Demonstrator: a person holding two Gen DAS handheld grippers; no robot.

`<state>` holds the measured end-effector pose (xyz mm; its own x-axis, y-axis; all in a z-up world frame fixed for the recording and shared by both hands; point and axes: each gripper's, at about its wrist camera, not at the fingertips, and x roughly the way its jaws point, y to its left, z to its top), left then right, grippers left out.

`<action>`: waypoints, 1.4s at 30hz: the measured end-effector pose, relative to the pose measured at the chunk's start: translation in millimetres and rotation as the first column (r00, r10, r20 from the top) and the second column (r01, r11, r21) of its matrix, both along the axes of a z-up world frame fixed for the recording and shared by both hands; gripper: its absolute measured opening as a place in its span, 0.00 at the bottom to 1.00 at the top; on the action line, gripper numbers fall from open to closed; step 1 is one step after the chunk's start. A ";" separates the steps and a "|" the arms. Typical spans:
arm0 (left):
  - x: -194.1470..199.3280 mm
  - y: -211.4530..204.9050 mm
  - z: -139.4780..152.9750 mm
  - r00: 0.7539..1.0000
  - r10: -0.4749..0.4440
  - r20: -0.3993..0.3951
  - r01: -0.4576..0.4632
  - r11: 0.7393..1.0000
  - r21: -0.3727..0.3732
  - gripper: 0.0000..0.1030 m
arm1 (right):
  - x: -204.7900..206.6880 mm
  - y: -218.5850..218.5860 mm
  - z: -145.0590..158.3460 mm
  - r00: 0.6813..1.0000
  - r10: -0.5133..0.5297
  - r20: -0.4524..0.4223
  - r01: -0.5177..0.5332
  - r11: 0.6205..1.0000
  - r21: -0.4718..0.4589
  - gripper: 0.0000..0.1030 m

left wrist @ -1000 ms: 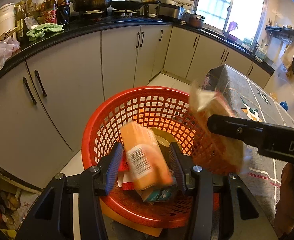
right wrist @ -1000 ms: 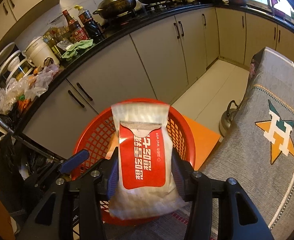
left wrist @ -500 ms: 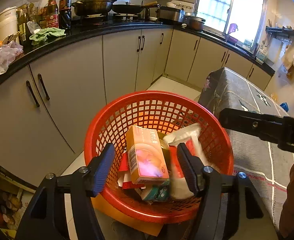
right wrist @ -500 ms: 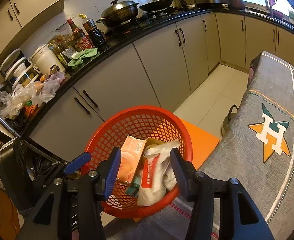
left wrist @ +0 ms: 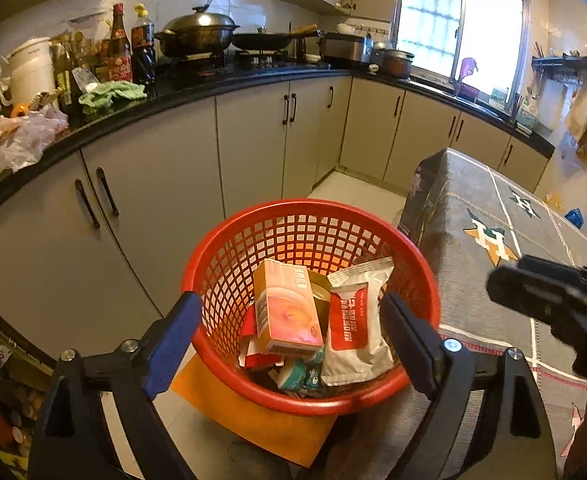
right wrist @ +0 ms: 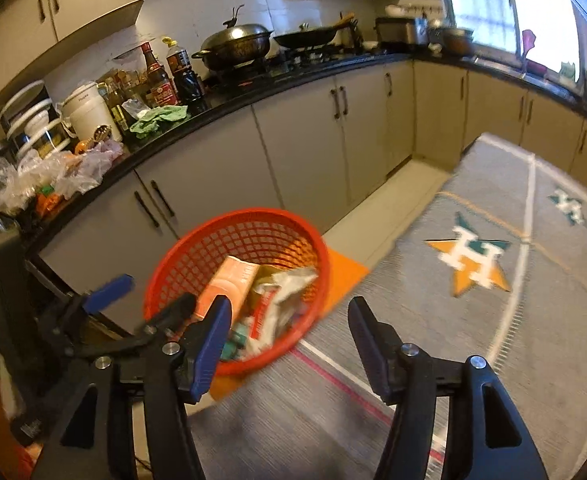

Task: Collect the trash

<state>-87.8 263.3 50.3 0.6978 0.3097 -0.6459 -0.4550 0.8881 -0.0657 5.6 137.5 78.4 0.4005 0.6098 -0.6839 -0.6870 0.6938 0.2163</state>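
Two grippers, both angled down toward a red basket sitting on an orange mat on the floor, just beside a cloth-covered table.

Left gripper: seen from its own cam, tilted down over the near rim of the basket, jaws spread wide & opening, blue pad on the left finger, dark finger on the right. Nothing gripped; the trash lies below, btwn the fingers only in line of sight.

Right gripper: also pitched down, off to the right of the basket & partly over the table cloth, jaws apart & opening, nothing btwn them. View is motion-blurred. Left gripper shows in this cam at lower left, next to the basket's left side.

Trash is inside the basket: an orange carton leaning upright in the middle, a white-and-red wipes pack leaning just right of it, touching or nearly so. Smaller wrappers sit under them, incl. a teal one and red bits; can't tell what they are.

Counter w/ cabinets curves behind the basket, holding bottles, a wok, a green rag.
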 end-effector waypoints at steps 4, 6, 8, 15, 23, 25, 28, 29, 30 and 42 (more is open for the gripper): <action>-13.7 -19.9 6.8 0.999 0.039 0.015 -0.040 0.997 0.071 0.94 | -16.5 -29.7 2.6 0.997 -0.049 0.060 0.050 0.999 -0.007 0.70; -19.8 -31.6 9.6 0.999 0.047 0.026 -0.049 0.994 0.100 0.96 | -26.6 -44.5 2.4 0.992 -0.076 0.099 0.078 0.997 -0.022 0.73; -24.2 -44.0 12.2 0.998 0.044 0.035 -0.048 0.990 0.129 0.97 | -37.0 -58.2 1.4 0.986 -0.096 0.136 0.102 0.994 -0.037 0.75; -34.5 -88.1 20.0 0.998 -0.012 0.054 0.000 0.977 0.214 0.97 | -62.1 -102.5 0.9 0.956 -0.167 0.242 0.188 0.980 -0.069 0.78; -46.2 -116.6 14.0 0.998 0.028 0.055 -0.042 0.958 0.283 0.97 | -78.3 -143.3 1.5 0.920 -0.267 0.287 0.291 0.956 -0.045 0.85; -49.3 -120.6 13.4 0.997 0.027 0.067 -0.045 0.959 0.280 0.97 | -81.6 -148.5 -0.4 0.912 -0.288 0.292 0.314 0.948 -0.045 0.85; -51.5 -124.5 13.2 0.997 0.011 0.078 -0.030 0.966 0.255 0.97 | -87.6 -159.8 -2.6 0.892 -0.336 0.301 0.358 0.933 -0.021 0.86; -51.7 -126.9 12.9 0.997 0.003 0.078 -0.023 0.967 0.253 0.97 | -89.6 -163.0 -3.1 0.883 -0.353 0.309 0.375 0.927 -0.015 0.87; -51.4 -130.1 11.9 0.997 -0.003 0.076 -0.017 0.966 0.257 0.97 | -91.1 -165.0 -4.0 0.878 -0.362 0.313 0.386 0.923 -0.013 0.89; -50.7 -142.7 4.1 0.997 -0.042 0.071 0.022 0.965 0.261 0.97 | -97.0 -173.6 -10.1 0.860 -0.405 0.312 0.430 0.903 -0.015 0.89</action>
<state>-138.5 120.6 54.4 0.7538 0.4366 -0.4912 -0.4287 0.8932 0.1360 -91.4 -36.0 68.3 0.7951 0.2875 -0.5340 -0.3515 0.9360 -0.0194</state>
